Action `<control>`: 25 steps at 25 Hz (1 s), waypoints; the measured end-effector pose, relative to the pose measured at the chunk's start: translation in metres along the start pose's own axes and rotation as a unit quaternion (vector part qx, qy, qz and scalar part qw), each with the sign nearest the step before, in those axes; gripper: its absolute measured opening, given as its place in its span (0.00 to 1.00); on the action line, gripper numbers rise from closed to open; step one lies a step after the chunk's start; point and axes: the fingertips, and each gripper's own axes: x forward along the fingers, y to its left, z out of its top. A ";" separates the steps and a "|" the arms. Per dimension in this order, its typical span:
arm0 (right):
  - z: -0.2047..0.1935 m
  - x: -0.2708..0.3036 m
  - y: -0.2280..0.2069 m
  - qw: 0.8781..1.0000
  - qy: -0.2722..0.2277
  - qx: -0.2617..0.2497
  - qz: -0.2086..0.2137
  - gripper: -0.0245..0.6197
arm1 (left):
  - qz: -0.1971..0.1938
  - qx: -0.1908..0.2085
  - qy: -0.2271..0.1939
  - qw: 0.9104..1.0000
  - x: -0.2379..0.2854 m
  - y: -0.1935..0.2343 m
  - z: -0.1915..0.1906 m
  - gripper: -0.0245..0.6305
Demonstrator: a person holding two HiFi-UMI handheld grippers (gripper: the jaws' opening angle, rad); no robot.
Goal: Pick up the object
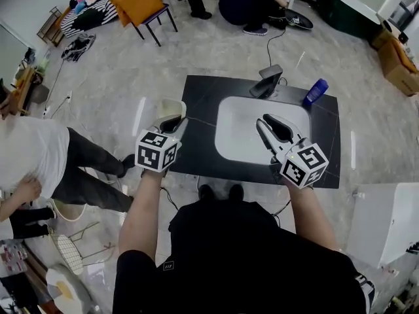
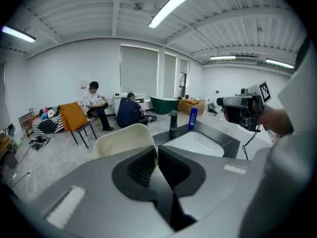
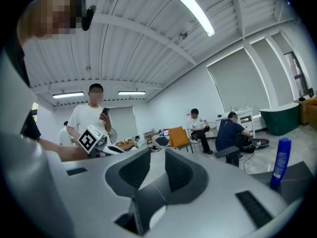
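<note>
Progress: pick-up looks all but done; the cream bowl [image 1: 169,108] hangs from the left hand-held gripper [image 1: 173,123] and appears to be off the table [image 1: 198,91].
Left grip: jaws drawn nearly together, clamped on the thin rim of the cream bowl, whose rounded wall rises just past the jaw tips in the left gripper view.
Right grip: the right hand-held gripper [image 1: 264,120] has its jaws apart with nothing between them; it hovers over the white basin [image 1: 230,136], well apart from the bowl.
Bowl's place: at the near left corner of the table, over its left edge, left of the basin.
Left to do: little, by the look of it; only keeping the rim grip firm, since a thin wall held at one spot may tilt or slip.
On the table: a black tap [image 1: 268,81] at the far side of the basin and a blue bottle [image 1: 316,91] to its right, both well apart from the bowl.
Around: a person in a white shirt [image 1: 29,156] stands close on the left; an orange chair [image 1: 137,1] and seated people lie far off.
Obstacles: none near the bowl.
</note>
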 end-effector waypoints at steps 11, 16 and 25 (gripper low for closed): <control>0.015 0.008 0.008 0.999 -0.019 0.043 -0.001 0.13 | 0.006 -0.050 -0.099 0.994 -0.048 0.023 0.031 0.09; 0.021 0.012 0.009 0.999 -0.030 0.032 -0.005 0.08 | 0.013 -0.069 -0.149 0.986 -0.068 0.029 0.050 0.09; 0.034 0.021 0.007 0.997 -0.048 0.053 0.012 0.06 | 0.023 -0.064 -0.197 0.978 -0.092 0.040 0.069 0.09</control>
